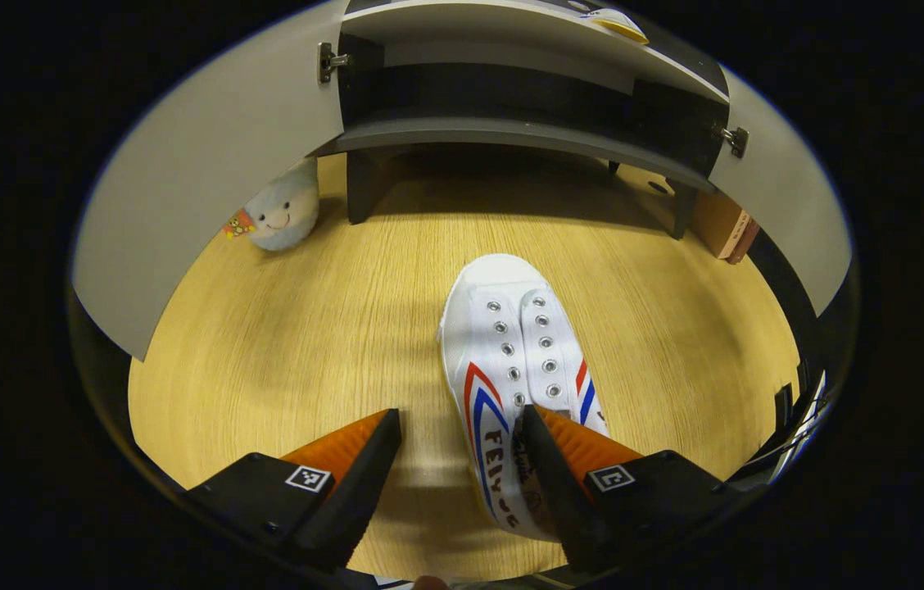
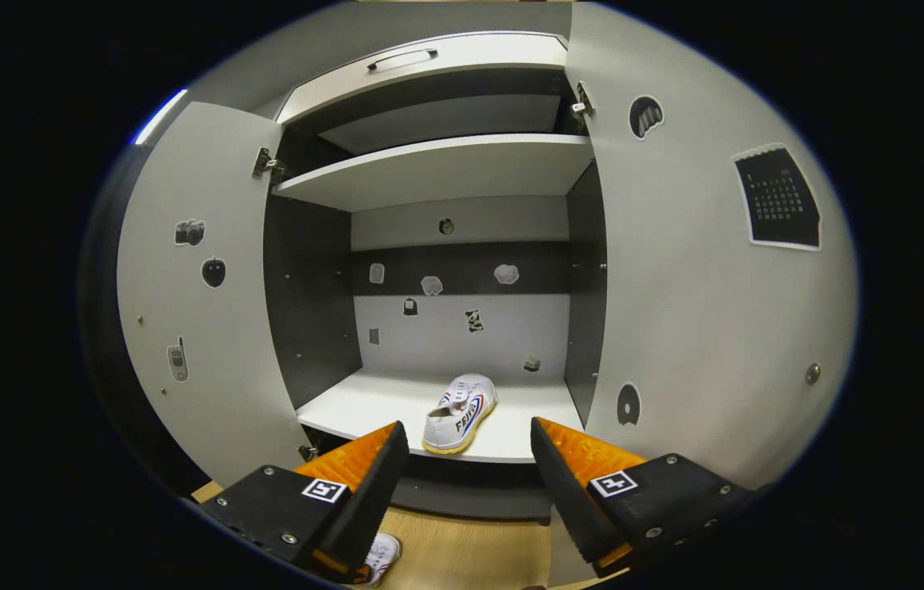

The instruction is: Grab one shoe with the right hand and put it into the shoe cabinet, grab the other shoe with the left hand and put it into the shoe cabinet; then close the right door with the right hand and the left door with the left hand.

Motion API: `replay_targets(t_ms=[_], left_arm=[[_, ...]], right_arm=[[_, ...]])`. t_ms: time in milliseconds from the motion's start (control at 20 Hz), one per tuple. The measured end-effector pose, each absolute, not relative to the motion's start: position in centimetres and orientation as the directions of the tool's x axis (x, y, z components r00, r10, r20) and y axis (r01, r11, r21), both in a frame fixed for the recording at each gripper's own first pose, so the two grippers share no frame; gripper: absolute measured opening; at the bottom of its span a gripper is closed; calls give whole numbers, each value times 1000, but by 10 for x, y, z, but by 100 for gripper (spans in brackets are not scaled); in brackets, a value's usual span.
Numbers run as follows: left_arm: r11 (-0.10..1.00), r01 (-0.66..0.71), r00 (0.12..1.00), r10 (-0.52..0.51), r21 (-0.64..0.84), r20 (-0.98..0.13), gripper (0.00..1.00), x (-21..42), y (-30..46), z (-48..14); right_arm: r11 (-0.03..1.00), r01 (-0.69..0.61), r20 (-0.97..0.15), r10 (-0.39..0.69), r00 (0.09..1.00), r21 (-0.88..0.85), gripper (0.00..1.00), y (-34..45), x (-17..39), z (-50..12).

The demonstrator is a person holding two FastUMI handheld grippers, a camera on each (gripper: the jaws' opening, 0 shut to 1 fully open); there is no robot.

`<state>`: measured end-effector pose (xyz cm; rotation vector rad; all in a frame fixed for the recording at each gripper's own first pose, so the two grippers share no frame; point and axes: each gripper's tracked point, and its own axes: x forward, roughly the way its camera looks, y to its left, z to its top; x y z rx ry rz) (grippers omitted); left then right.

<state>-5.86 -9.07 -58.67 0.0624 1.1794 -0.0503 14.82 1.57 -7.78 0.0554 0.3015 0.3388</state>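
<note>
One white shoe [image 1: 511,352] with red and blue stripes lies on the wooden floor [image 1: 306,344], toe toward the shoe cabinet [image 1: 511,131]. My left gripper [image 1: 459,414] is open and low over its heel end. Its right finger [image 1: 552,459] is at the shoe's opening, its left finger [image 1: 355,459] over the floor beside the shoe. The other white shoe [image 2: 460,414] rests on the cabinet's bottom shelf [image 2: 364,406]. My right gripper [image 2: 466,428] hangs open and empty in front of that shelf. The floor shoe [image 2: 384,553] peeks out below its left finger.
Both cabinet doors stand open: the left door [image 2: 192,311] and the right door [image 2: 699,287] flank the opening. An upper shelf [image 2: 446,168] sits above. A round plush toy [image 1: 282,215] lies by the left door, and a brown box [image 1: 724,229] by the cabinet's right leg.
</note>
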Motion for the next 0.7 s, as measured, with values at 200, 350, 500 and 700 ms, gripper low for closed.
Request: replay_targets(t_ms=[200, 350, 500, 700], left_arm=[[997, 74, 363, -27, 0, -931, 97, -58, -96, -590], [998, 17, 312, -59, -56, -948, 51, -62, -110, -594], [1000, 28, 277, 3, 11, -961, 45, -59, -105, -592], [999, -39, 329, 22, 9, -944, 7, -54, -100, -587]], right_arm=[[945, -313, -277, 328, 903, 99, 92, 13, 146, -75], [935, -338, -286, 353, 891, 103, 93, 17, 140, -77], [928, -356, -285, 372, 883, 108, 92, 25, 133, -75], [923, -369, -276, 385, 881, 108, 92, 25, 127, -71]])
